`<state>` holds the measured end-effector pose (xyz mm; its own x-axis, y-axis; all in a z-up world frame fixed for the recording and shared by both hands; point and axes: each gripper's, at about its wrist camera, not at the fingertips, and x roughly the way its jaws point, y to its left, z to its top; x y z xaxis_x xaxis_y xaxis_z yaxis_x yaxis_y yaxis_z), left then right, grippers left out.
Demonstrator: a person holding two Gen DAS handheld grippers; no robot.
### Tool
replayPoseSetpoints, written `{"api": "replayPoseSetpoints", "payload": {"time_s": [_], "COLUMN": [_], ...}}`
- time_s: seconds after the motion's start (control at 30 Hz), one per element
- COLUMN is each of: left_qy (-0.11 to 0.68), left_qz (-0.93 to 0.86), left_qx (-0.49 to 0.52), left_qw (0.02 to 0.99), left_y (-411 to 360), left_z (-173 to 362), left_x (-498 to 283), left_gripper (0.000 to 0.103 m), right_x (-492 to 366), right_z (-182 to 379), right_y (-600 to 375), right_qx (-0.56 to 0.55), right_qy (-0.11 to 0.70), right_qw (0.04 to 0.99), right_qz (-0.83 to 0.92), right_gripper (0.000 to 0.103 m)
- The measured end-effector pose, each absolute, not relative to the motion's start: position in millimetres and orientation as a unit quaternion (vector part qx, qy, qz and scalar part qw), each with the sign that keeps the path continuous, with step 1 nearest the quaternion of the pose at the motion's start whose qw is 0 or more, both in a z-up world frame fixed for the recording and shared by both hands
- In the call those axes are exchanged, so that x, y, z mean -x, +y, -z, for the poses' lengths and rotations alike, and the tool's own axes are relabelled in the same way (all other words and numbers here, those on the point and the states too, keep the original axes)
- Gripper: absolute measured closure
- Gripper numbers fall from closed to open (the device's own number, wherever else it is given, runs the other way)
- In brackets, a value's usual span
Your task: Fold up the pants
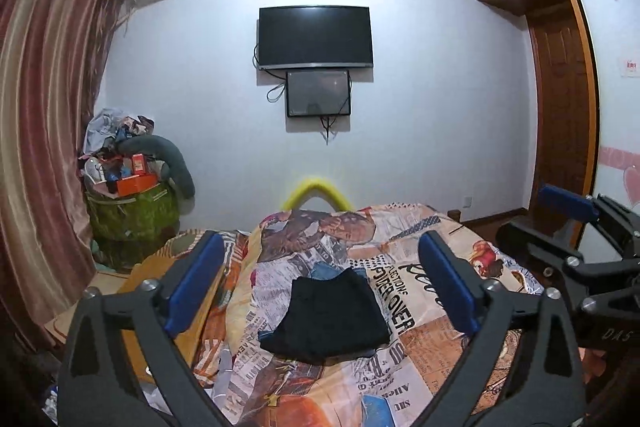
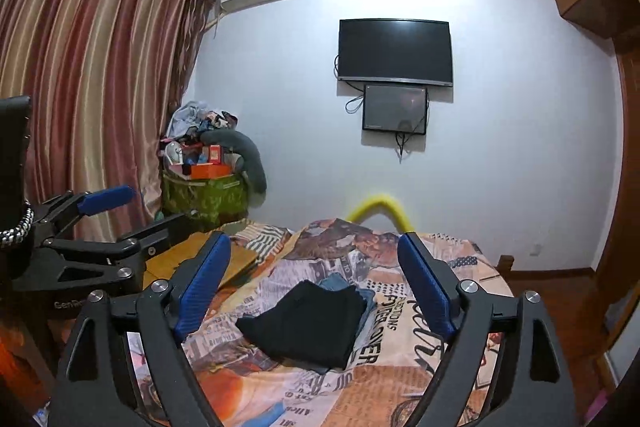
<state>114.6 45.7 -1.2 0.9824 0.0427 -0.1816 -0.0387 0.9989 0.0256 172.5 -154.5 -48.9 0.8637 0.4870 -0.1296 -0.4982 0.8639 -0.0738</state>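
Black pants (image 1: 326, 315) lie folded into a flat rectangle on the bed's newspaper-print cover (image 1: 404, 251), on top of folded blue jeans (image 1: 320, 270). My left gripper (image 1: 322, 251) hangs above and short of them, its blue pads wide apart with nothing between. In the right wrist view the same black pants (image 2: 306, 323) rest on the blue jeans (image 2: 340, 285). My right gripper (image 2: 314, 255) is likewise open and empty above the bed. Each gripper shows at the edge of the other's view: the right gripper (image 1: 568, 223) and the left gripper (image 2: 120, 215).
A yellow foam arch (image 1: 316, 193) stands at the bed's far end. A green bag piled with boxes and clothes (image 1: 132, 203) sits by the striped curtain (image 1: 44, 115). A wooden board (image 2: 224, 259) lies along the bed's left side. A wooden door (image 1: 560, 131) is at right.
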Motion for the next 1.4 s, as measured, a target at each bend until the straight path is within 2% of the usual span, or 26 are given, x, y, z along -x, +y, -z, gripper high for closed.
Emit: {"api": "replayPoseSetpoints", "payload": {"time_s": [0.1,0.13,0.17,0.23,1.4], "left_qy": [0.089,0.087,0.086,0.083,0.082], "left_qz": [-0.017,-0.017,-0.017,-0.016,-0.003], "left_qx": [-0.006,-0.004,-0.002,0.003,0.019], "left_qw": [0.996,0.996,0.996,0.996,0.996], "left_y": [46,46,46,47,42], "left_z": [1,1,1,0,1], "left_x": [-110,-110,-108,-107,-102], "left_gripper": [0.003,0.003,0.002,0.002,0.0], "right_x": [-174,-171,-171,-168,-155], "right_z": [50,52,52,51,53], "right_y": [-154,-156,-155,-157,-169], "right_qx": [0.044,0.042,0.039,0.032,0.007], "right_qy": [0.059,0.059,0.057,0.049,0.05], "right_qw": [0.964,0.964,0.964,0.966,0.968], "right_qz": [-0.257,-0.256,-0.255,-0.253,-0.245], "right_gripper": [0.018,0.015,0.007,0.002,0.0]}}
